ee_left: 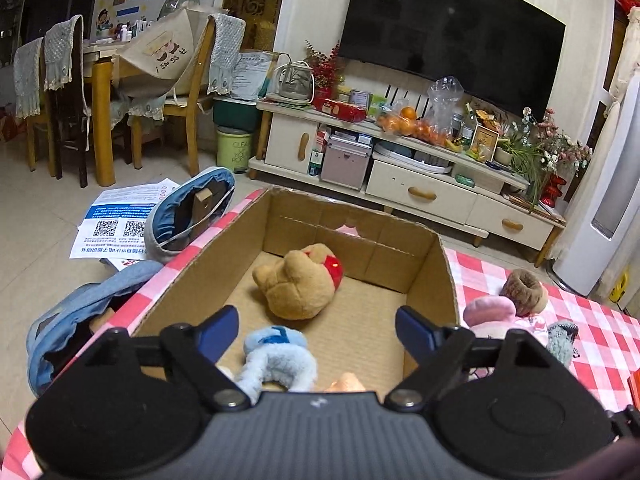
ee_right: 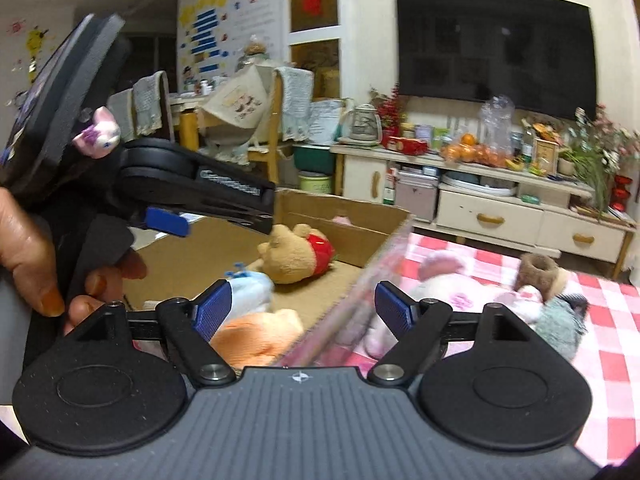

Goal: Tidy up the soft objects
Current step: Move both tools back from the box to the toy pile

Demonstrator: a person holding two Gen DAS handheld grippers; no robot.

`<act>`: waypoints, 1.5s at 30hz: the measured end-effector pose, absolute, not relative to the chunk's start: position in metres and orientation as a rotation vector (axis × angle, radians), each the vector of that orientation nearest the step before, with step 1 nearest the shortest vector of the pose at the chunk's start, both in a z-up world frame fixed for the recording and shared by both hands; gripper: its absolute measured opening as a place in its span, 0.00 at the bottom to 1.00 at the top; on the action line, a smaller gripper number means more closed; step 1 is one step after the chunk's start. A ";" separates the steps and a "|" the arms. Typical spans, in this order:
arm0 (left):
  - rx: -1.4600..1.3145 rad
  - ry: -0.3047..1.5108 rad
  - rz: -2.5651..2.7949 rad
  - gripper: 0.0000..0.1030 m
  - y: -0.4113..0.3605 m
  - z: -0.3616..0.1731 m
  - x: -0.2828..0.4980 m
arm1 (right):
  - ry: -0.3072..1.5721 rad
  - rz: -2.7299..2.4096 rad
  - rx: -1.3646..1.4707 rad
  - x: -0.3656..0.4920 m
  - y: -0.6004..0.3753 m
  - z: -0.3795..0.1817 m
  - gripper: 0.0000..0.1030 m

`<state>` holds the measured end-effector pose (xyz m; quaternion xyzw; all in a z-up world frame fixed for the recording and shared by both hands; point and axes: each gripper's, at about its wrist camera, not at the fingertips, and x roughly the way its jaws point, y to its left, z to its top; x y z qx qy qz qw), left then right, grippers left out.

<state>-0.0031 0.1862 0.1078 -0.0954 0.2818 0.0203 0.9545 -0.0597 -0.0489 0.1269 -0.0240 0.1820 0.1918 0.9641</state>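
Both tools stand with their blue pads spread wide and nothing pressed between them: the left gripper (ee_left: 316, 326) hangs over the near end of the cardboard box (ee_left: 450, 280), and the right gripper (ee_right: 304, 304) hovers at the box's right wall, which shows only as a blur between its pads. A hand (ee_right: 36, 256) at the left of the right wrist view holds the left tool. Directly beneath the left jaws lies a pale blue plush (ee_left: 276, 354), its long axis running from the near wall toward the box's middle, head end away from the camera as far as I can tell. An orange plush (ee_right: 256, 336) lies beside it at the near edge, too cropped to read its direction. Further in, a tan bear (ee_left: 298, 282) with a red shirt lies on its side, roughly diagonal, head toward the near left and red shirt toward the far right. So three toys appear to be sorted. Left on the checked tablecloth (ee_left: 600, 328), just right of the box, are a pink plush (ee_left: 490, 308), a brown ring-shaped plush (ee_left: 524, 286) and a grey knitted one (ee_left: 562, 338), so I judge the task about half done.
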 end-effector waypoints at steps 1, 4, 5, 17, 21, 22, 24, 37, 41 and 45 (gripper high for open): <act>-0.192 0.573 0.041 0.84 0.185 0.108 -0.003 | 0.369 0.372 -0.040 -0.062 -0.053 0.128 0.97; -0.182 0.570 0.034 0.84 0.179 0.108 -0.003 | 0.372 0.327 -0.016 -0.067 -0.063 0.128 0.97; -0.177 0.568 0.032 0.85 0.177 0.108 -0.004 | 0.374 0.316 -0.008 -0.068 -0.066 0.126 0.97; -0.100 0.547 -0.016 0.90 0.145 0.109 -0.010 | 0.379 0.265 0.033 -0.066 -0.076 0.119 0.98; -0.088 0.541 -0.025 0.91 0.138 0.109 -0.012 | 0.376 0.257 0.040 -0.070 -0.080 0.117 0.98; -0.085 0.540 -0.028 0.91 0.136 0.109 -0.013 | 0.377 0.254 0.044 -0.070 -0.081 0.117 0.98; -0.079 0.539 -0.032 0.91 0.133 0.109 -0.013 | 0.376 0.251 0.048 -0.070 -0.081 0.117 0.98; -0.030 0.539 -0.074 0.92 0.106 0.108 -0.016 | 0.372 0.208 0.076 -0.074 -0.087 0.114 0.98; -0.010 0.535 -0.092 0.93 0.097 0.107 -0.017 | 0.375 0.189 0.087 -0.073 -0.089 0.113 0.98; 0.007 0.533 -0.108 0.93 0.087 0.106 -0.018 | 0.380 0.166 0.101 -0.073 -0.090 0.109 0.98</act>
